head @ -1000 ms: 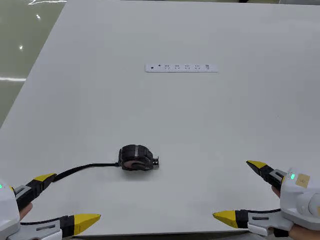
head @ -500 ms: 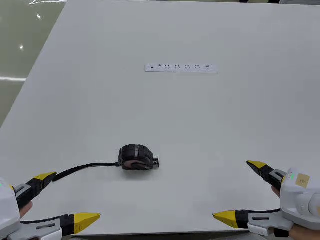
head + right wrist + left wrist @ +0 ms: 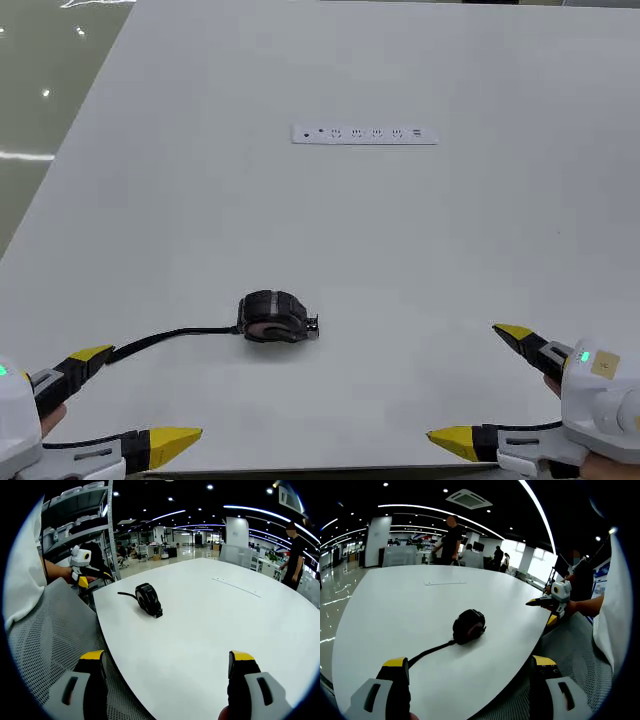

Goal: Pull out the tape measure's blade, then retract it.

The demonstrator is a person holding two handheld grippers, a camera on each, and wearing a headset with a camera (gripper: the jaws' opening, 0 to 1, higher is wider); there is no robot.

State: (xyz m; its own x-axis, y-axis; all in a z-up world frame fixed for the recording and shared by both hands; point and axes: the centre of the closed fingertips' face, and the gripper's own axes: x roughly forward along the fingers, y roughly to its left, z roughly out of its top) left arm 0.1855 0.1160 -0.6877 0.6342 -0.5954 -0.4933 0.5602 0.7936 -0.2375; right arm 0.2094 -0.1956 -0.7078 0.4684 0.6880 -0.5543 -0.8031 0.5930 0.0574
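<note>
Head view puts the tape [image 3: 272,318] on the table [image 3: 420,240], no blade drawn out; my left gripper [image 3: 145,394] and right gripper [image 3: 472,382] hang spread wide, grasping nothing, well apart from it; I judge nothing done yet; pull and retract both remain.

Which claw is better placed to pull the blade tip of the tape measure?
Probably right: the tape measure turns its blade tip toward the open right claw; its strap runs toward the left claw.
</note>
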